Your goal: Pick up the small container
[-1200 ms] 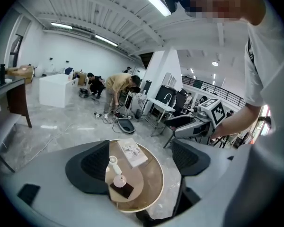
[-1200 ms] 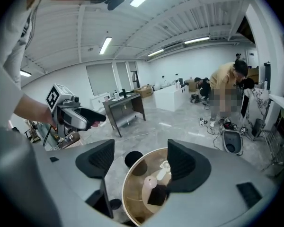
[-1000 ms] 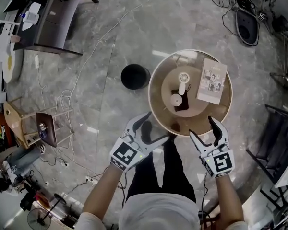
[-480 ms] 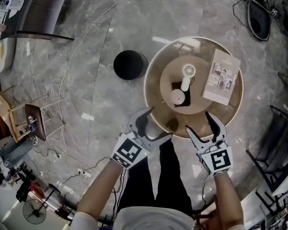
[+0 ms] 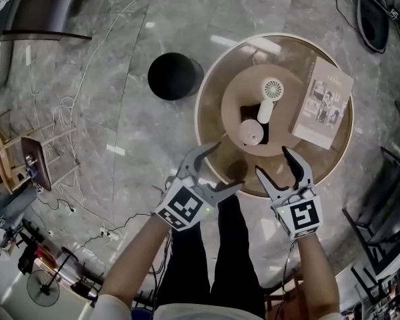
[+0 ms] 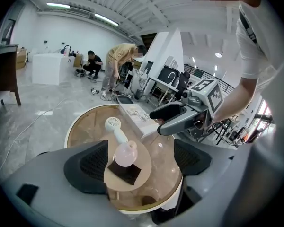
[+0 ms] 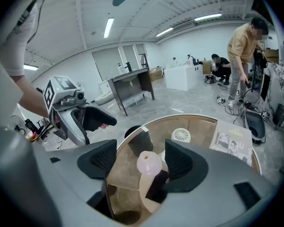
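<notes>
Head view: the desk [image 5: 200,115] fills more of the picture than a second ago, and both grippers have come down toward its near edge, their tips now over the rim.
Left gripper [image 5: 225,167]: released and empty; its jaws have just been opening and now stand wide, with nothing touching the pads.
Right gripper [image 5: 272,162]: also released and empty; its jaws have just been closing a little but are plainly apart.
Small container [image 5: 251,132]: stands upright on a dark mat [image 5: 263,121] on the round wooden disc in the middle of the desk, just far of both grippers and between their lines of aim; each gripper view frames it between the jaws, though it is not yet reached.
Meaning for the task: this looks like the approach, with the grasp not begun; either gripper could go in.
Contents: the small container is pale, cloudy and capped, so what it holds cannot be told.
Bin [image 5: 175,76]: black, on the floor left of the desk; its inside is dark.
Neighbours: a white hand fan [image 5: 270,95] lies just far of the container, and a booklet [image 5: 323,102] lies at the right.
</notes>
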`<move>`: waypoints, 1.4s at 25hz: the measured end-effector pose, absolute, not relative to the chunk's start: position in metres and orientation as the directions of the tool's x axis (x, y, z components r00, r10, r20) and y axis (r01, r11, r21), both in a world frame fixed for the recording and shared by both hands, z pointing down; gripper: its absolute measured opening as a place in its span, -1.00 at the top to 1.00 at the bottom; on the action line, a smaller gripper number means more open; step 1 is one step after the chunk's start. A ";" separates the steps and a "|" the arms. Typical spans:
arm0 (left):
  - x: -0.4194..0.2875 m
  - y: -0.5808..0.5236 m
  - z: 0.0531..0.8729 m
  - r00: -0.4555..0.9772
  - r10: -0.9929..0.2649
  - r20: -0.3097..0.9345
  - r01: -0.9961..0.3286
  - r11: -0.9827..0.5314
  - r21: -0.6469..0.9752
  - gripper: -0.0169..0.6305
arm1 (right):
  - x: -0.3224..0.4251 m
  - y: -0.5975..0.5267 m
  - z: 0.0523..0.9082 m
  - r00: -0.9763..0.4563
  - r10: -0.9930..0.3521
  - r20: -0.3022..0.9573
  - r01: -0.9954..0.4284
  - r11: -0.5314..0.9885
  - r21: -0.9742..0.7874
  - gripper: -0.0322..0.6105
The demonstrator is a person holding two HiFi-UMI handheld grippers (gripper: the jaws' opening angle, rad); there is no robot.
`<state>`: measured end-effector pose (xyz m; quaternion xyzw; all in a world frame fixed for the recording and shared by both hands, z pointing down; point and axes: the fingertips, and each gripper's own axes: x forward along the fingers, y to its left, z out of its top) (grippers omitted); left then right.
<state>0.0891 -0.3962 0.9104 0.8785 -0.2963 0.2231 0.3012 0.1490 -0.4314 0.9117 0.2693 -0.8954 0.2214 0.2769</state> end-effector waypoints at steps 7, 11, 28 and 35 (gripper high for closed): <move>0.091 -0.394 0.964 0.719 -0.350 0.601 -0.648 -0.652 0.395 -0.43 | 0.135 -0.439 0.961 -0.710 -0.340 0.616 -0.581 0.777 -0.241 -0.12; 0.095 -0.397 0.981 0.738 -0.353 0.575 -0.636 -0.648 0.419 -0.44 | 0.130 -0.437 0.985 -0.709 -0.323 0.627 -0.562 0.796 -0.225 -0.07; 0.083 -0.391 1.030 0.784 -0.331 0.525 -0.614 -0.537 0.578 -0.44 | 0.111 -0.439 1.026 -0.701 -0.336 0.629 -0.460 0.887 -0.040 0.27; 0.081 -0.392 1.031 0.820 -0.362 0.443 -0.566 -0.401 0.720 -0.42 | 0.109 -0.437 1.022 -0.713 -0.359 0.603 -0.454 0.891 -0.007 0.42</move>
